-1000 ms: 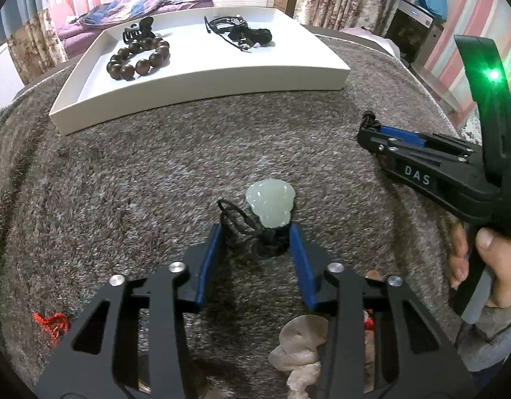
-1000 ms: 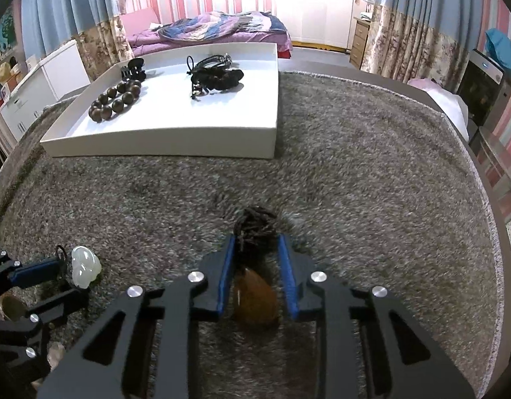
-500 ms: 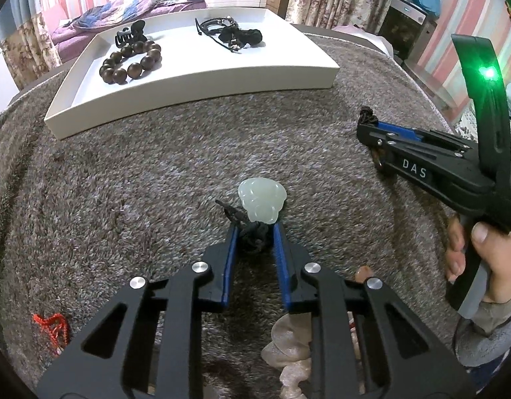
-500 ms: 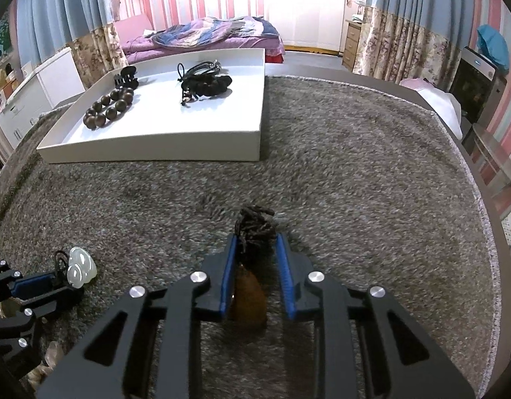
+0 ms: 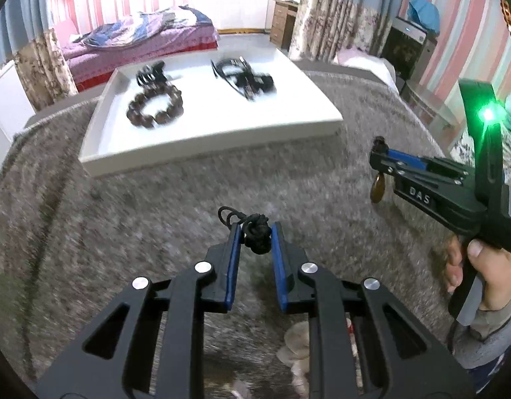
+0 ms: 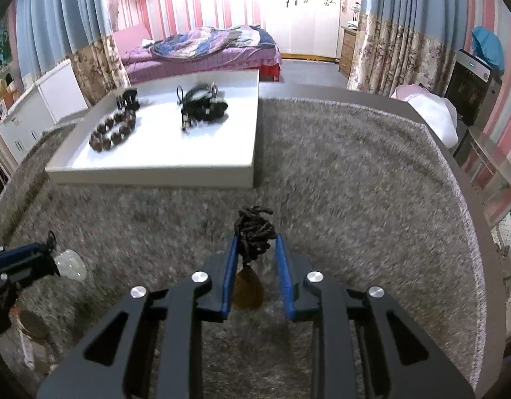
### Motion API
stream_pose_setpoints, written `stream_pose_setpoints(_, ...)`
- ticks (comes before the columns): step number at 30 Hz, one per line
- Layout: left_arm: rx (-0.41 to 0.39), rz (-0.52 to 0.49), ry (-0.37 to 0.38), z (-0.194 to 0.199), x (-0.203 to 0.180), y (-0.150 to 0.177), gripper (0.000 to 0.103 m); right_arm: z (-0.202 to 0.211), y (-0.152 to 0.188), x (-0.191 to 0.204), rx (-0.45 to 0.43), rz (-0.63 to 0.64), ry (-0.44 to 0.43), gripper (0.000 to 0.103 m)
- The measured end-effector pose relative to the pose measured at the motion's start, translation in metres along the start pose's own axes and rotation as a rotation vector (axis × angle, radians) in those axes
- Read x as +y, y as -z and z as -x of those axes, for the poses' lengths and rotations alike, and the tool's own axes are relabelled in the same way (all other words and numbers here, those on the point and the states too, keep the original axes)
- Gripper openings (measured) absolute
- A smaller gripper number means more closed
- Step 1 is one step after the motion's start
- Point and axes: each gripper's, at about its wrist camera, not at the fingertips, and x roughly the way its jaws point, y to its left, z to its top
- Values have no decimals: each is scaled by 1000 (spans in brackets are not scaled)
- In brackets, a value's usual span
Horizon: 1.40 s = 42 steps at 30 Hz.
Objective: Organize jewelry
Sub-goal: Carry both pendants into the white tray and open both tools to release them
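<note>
My left gripper (image 5: pixel 255 232) is shut on the black cord knot (image 5: pixel 257 236) of a pale jade pendant (image 6: pixel 71 266), which hangs below it above the grey carpet. My right gripper (image 6: pixel 255 246) is shut on the dark knotted cord (image 6: pixel 254 232) of a brown amber pendant (image 6: pixel 247 291), which dangles under the fingers. The right gripper also shows in the left wrist view (image 5: pixel 381 156) with the amber pendant (image 5: pixel 377 188) hanging from it. A white tray (image 5: pixel 205 153) ahead holds a brown bead bracelet (image 5: pixel 154 108), a black hair claw (image 5: pixel 151 73) and a black cord bundle (image 5: pixel 244 79).
The grey shag carpet (image 6: pixel 338 183) covers a round table. Pale shell-like pieces (image 5: pixel 297 349) and a red item lie under my left gripper. A bed (image 6: pixel 202 50), curtains and a dark appliance (image 6: pixel 471 83) stand beyond the table edge.
Both grippers have lifted off the carpet with their pendants. The left jaws closed on the jade pendant's cord; the pendant has dropped out of the left view. The tray looks nearer.
</note>
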Motion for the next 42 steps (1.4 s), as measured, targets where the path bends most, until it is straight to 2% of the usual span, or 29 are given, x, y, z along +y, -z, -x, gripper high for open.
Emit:
stream_pose_setpoints(4,-47,36,-10,20,24,-22,17,8,-22,0,-31,-15,-14,22)
stream_pose_setpoints(9,-108,70,-72,37,61,-63,17,16,-58,7,-92,-10,-17,22)
stream_pose_setpoints(13,-129,92,-109,31,90,-92,17,9,-86,18,-120,0,-9,22)
stream_pose_setpoints(16,-110,119,-123,10,111,-106,17,-8,-101,25,-111,1,-10,22)
stream_pose_setpoints(22,-57,190,-135,-41,146,-111,17,-53,-111,39,-53,15,21,22)
stream_pose_setpoints(26,-15,188,-148,-70,152,-110,17,-80,-109,43,-10,30,32,22)
stream_pose_setpoints(30,-38,172,-162,-77,154,-112,17,-95,-111,44,-20,30,53,22)
stream_pose_setpoints(33,-65,162,-187,-81,155,-111,19,-104,-109,44,-35,16,26,22)
stream_pose_setpoints(38,-19,184,-210,-99,160,-107,19,-120,-103,41,-3,-12,12,22)
stream_pose_setpoints(42,-28,188,-210,-103,161,-108,19,-123,-103,42,-4,-1,27,23)
